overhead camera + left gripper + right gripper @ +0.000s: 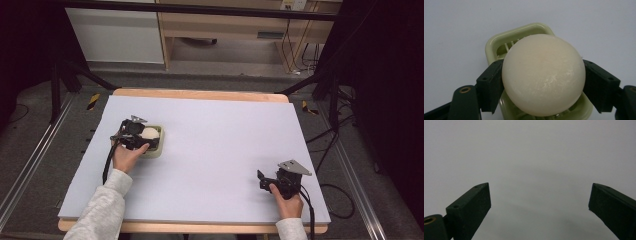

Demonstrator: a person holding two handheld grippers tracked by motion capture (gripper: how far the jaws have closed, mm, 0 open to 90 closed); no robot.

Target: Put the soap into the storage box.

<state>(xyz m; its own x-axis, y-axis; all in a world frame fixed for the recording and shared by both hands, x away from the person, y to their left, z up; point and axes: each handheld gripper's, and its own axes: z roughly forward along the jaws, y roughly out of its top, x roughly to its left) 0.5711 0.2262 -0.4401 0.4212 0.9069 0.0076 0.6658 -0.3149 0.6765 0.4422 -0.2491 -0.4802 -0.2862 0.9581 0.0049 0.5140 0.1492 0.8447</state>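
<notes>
Soap [543, 75] is sitting between the two jaws of my left gripper [141, 140], which is pressing on its round sides, so I am holding it firmly. It is hanging directly above the pale green soap dish [496, 46], near the left side of the table [215, 125], so I am judging the coming move as straight down or straight up. My right gripper [266, 181] is resting well apart near the right front, jaws spread wide and holding nothing.
</notes>
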